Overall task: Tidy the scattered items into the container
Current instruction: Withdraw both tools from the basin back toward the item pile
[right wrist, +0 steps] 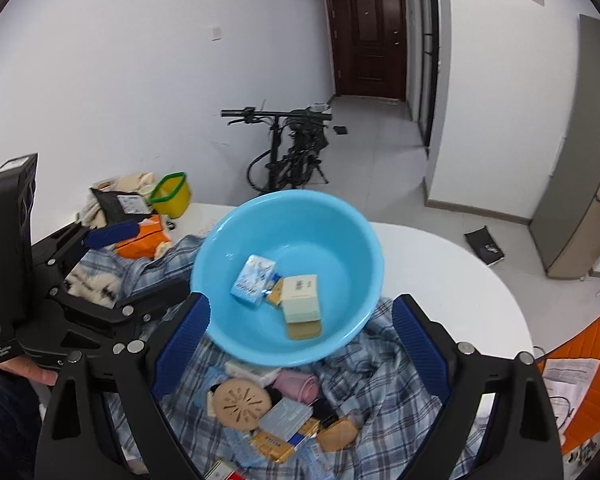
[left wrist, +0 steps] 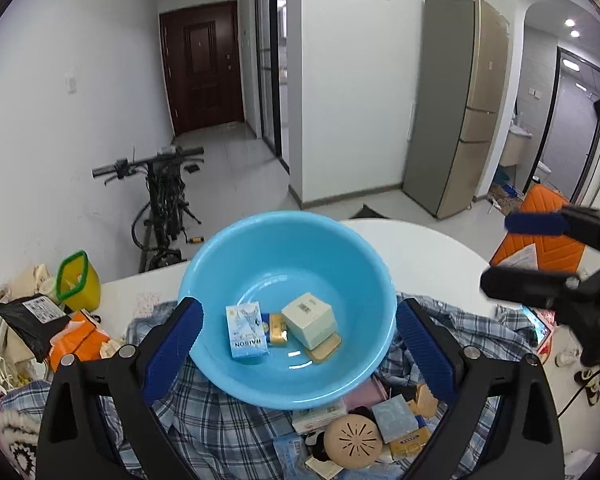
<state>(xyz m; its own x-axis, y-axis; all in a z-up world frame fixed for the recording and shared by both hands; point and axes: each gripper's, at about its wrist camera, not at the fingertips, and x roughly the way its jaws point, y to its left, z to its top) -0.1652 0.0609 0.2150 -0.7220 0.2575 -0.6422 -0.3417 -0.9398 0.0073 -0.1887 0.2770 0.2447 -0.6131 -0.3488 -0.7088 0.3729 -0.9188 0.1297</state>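
A light blue basin rests on plaid cloth on a white table. Inside lie a blue carton, a cream box, a yellow packet and a tan flat piece. Scattered items lie before the basin: a round tan disc, a grey-blue box, yellow packets. My left gripper is open and empty, just above the basin's near rim; it also shows in the right wrist view. My right gripper is open and empty above the pile, also in the left wrist view.
A blue plaid shirt covers the near table. A yellow bin, an orange pack and a black bag sit at the left. A bicycle leans on the wall behind. An orange seat stands right.
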